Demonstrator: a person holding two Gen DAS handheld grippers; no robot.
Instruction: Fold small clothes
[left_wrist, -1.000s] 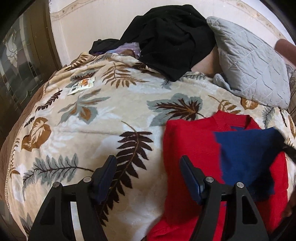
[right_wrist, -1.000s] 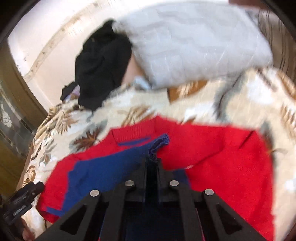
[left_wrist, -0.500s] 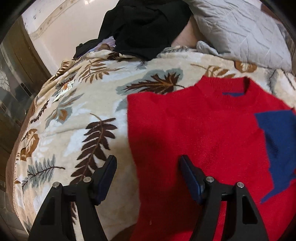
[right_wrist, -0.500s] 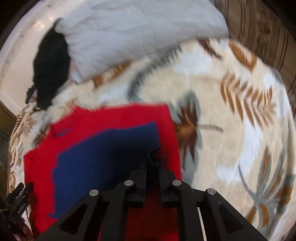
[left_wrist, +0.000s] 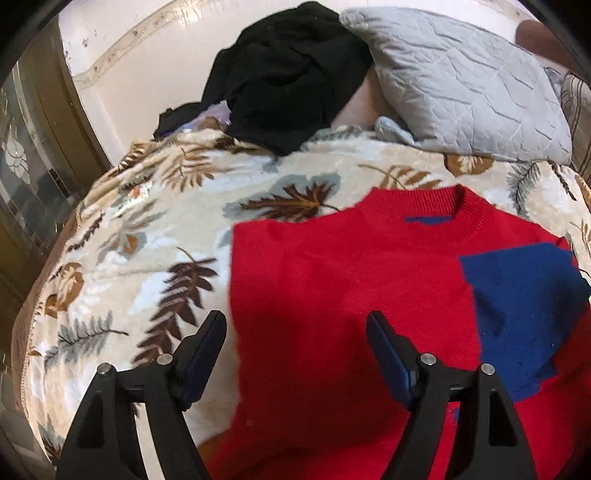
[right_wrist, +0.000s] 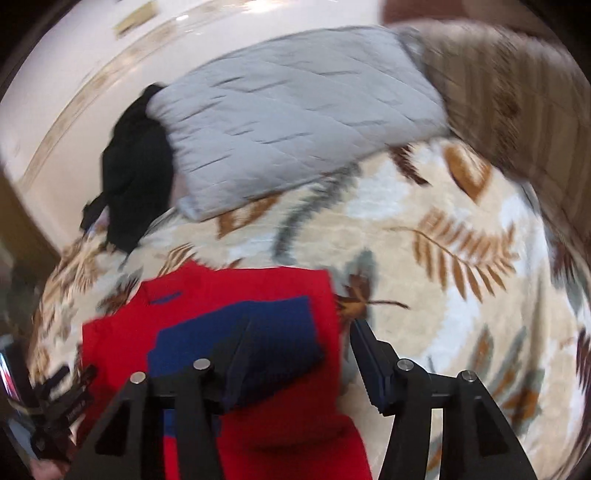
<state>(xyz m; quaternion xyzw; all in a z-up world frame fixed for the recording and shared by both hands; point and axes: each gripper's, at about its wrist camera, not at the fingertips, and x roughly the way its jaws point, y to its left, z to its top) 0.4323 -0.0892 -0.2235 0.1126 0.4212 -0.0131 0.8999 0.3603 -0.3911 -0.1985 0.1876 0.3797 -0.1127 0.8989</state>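
A small red sweater (left_wrist: 343, 295) lies flat on the leaf-patterned blanket, collar toward the pillows. A blue panel (left_wrist: 524, 317) is folded over its right side. My left gripper (left_wrist: 295, 332) is open and empty, hovering over the sweater's lower left edge. In the right wrist view the sweater (right_wrist: 280, 417) shows with the blue panel (right_wrist: 251, 332) on top. My right gripper (right_wrist: 303, 339) is open and empty, above the sweater's right edge. The left gripper shows at the far left of that view (right_wrist: 62, 402).
The leaf-patterned blanket (left_wrist: 147, 236) covers the bed. A grey quilted pillow (left_wrist: 461, 81) and a heap of black clothes (left_wrist: 288, 74) lie at the head. A brown striped cushion (right_wrist: 517, 92) sits at the right. The bed edge falls away at the left.
My right gripper carried the blue flap across the sweater to its right side, then opened and let it go. My left gripper shifted right over the red sweater, staying open.
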